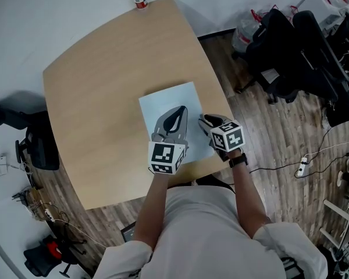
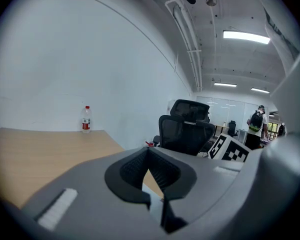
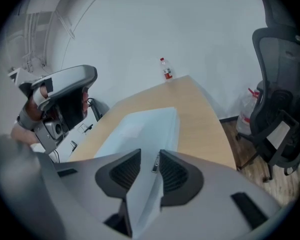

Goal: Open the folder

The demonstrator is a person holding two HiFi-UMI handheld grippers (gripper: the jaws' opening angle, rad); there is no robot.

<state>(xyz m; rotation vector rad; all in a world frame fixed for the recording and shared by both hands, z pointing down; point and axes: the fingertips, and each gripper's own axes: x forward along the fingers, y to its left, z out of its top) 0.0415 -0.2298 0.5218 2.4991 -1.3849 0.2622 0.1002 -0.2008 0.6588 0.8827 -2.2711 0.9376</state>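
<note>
A light blue folder [image 1: 163, 100] lies flat on the wooden table [image 1: 104, 97], near the front edge. My left gripper [image 1: 179, 110] hovers over the folder's middle, its tips meeting with nothing between them [image 2: 148, 151]. My right gripper [image 1: 202, 120] is at the folder's right edge. In the right gripper view the folder [image 3: 140, 129] runs from the table in between the jaws [image 3: 150, 156]. The pads stand apart on either side of its edge and do not press on it. The left gripper [image 3: 60, 99] shows at that view's left.
A small bottle with a red label [image 1: 141, 2] stands at the table's far corner. Black office chairs [image 1: 296, 45] and bags crowd the floor to the right, and another chair [image 1: 35, 138] sits at the left. Cables lie on the wood floor.
</note>
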